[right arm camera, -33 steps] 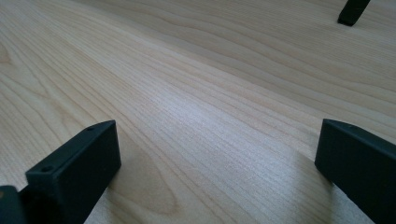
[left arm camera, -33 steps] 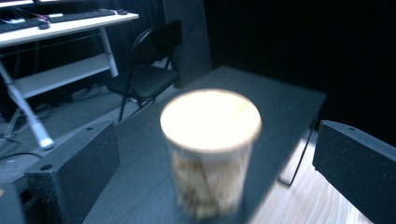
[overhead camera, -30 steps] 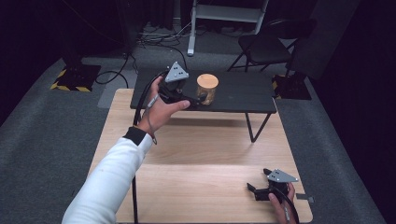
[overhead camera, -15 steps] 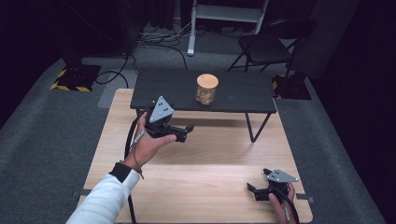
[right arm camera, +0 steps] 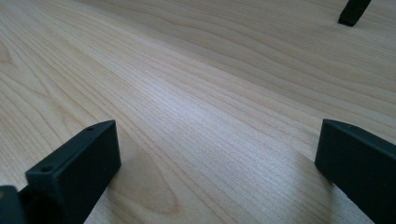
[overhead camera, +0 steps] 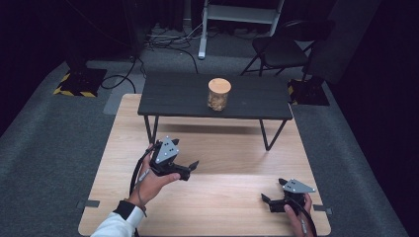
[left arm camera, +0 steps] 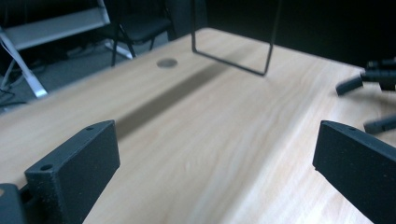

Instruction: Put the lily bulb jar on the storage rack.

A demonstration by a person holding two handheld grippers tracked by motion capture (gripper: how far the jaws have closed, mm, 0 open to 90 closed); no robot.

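Note:
A glass jar with a light wooden lid (overhead camera: 219, 94) stands upright in the middle of the low black table (overhead camera: 173, 98). My left gripper (overhead camera: 190, 170) is held in a hand above the wooden table (overhead camera: 222, 148), well in front of the black table and apart from the jar. Its jaws stand wide apart in the left gripper view, where the left gripper (left arm camera: 212, 149) has nothing between them. My right gripper (overhead camera: 272, 191) rests low near the front right corner. It is open and empty over bare wood in the right gripper view (right arm camera: 217, 149).
The black table's wire leg (left arm camera: 233, 46) stands on the wood ahead of the left gripper. The right gripper's jaws (left arm camera: 369, 81) show at that view's right edge. A dark chair (overhead camera: 281, 47) and a white frame (overhead camera: 242, 15) stand on the grey carpet behind.
The left gripper has drawn back from beside the jar on the black table toward the person and now hangs low over the wooden table. The jar stays put. The right gripper has not moved.

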